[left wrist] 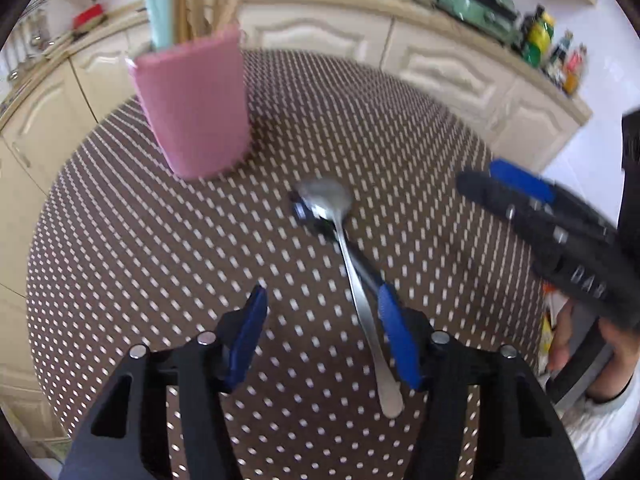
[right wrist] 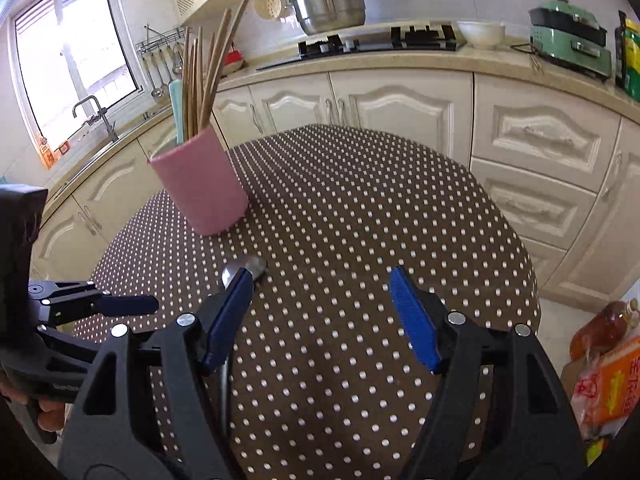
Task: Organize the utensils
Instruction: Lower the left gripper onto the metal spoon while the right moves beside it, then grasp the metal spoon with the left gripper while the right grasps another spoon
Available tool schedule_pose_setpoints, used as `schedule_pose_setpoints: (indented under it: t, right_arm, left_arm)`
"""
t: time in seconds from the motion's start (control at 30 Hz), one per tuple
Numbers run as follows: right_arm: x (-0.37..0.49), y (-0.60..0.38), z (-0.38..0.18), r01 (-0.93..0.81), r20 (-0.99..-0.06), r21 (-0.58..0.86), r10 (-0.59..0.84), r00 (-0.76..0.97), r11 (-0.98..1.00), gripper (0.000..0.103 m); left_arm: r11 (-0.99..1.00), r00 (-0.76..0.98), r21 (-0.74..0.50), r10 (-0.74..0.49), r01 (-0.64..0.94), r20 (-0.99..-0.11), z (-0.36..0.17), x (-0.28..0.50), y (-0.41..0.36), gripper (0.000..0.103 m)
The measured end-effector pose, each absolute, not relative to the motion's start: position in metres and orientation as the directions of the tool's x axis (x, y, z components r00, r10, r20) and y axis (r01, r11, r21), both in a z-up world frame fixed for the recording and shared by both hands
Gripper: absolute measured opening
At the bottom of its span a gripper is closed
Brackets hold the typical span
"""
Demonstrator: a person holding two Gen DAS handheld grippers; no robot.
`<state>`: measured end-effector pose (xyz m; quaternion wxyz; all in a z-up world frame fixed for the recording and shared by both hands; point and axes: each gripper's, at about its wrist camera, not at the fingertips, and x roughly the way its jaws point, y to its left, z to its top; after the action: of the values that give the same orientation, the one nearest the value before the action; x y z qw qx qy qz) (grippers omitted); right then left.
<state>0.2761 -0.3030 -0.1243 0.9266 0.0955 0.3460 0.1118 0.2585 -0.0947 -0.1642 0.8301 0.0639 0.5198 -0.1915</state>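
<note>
On the round brown table with white polka dots point(left wrist: 140, 240), a shiny steel spoon point(left wrist: 352, 264) lies flat, bowl toward the tall pink utensil cup point(left wrist: 194, 108), which stands near it and already holds wooden chopsticks point(right wrist: 208, 68). The left claw point(left wrist: 322, 332) is spread, the spoon's handle just inside its right finger. The right claw point(right wrist: 320, 316) is spread too, gripping nothing. To grasp well, I'd shift the left claw sideways until the handle sits midway, lower it, then pinch firmly before lifting toward the cup.

Bright daylight from window point(right wrist: 72, 68); left view motion-blurred; fisheye edges warped, vignetted.
</note>
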Motion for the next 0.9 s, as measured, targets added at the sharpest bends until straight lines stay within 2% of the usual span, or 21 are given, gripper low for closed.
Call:
schedule_pose_setpoints:
  t: [0.4,0.7,0.8,0.83,0.87,0.9]
  right_arm:
    - [0.273,-0.300,-0.141,-0.165,-0.640,0.292,0.320,0.698,0.942,0.071]
    - [0.276,-0.305,-0.142,-0.158,-0.648,0.305,0.326,0.688,0.939,0.071]
    - [0.277,-0.304,-0.142,-0.160,-0.657,0.297,0.324,0.680,0.941,0.071]
    - [0.278,-0.304,-0.142,-0.160,-0.661,0.296,0.323,0.678,0.942,0.071]
    - [0.279,-0.303,-0.142,-0.159,-0.665,0.294,0.321,0.675,0.943,0.071]
    - [0.281,-0.303,-0.141,-0.158,-0.670,0.289,0.317,0.671,0.944,0.071]
  left_arm:
    - [0.924,0.412,0.016,-0.154,0.382,-0.898,-0.188,0.255,-0.120,0.057]
    - [0.927,0.402,0.017,-0.146,0.374,-0.904,-0.186,0.289,-0.134,0.055]
    - [0.925,0.405,0.015,-0.151,0.379,-0.902,-0.183,0.305,-0.139,0.038]
    - [0.925,0.408,0.011,-0.157,0.381,-0.899,-0.183,0.307,-0.140,0.027]
    - [0.927,0.411,0.006,-0.161,0.376,-0.897,-0.182,0.311,-0.142,0.022]
    - [0.929,0.412,-0.010,-0.173,0.369,-0.895,-0.181,0.314,-0.142,0.008]
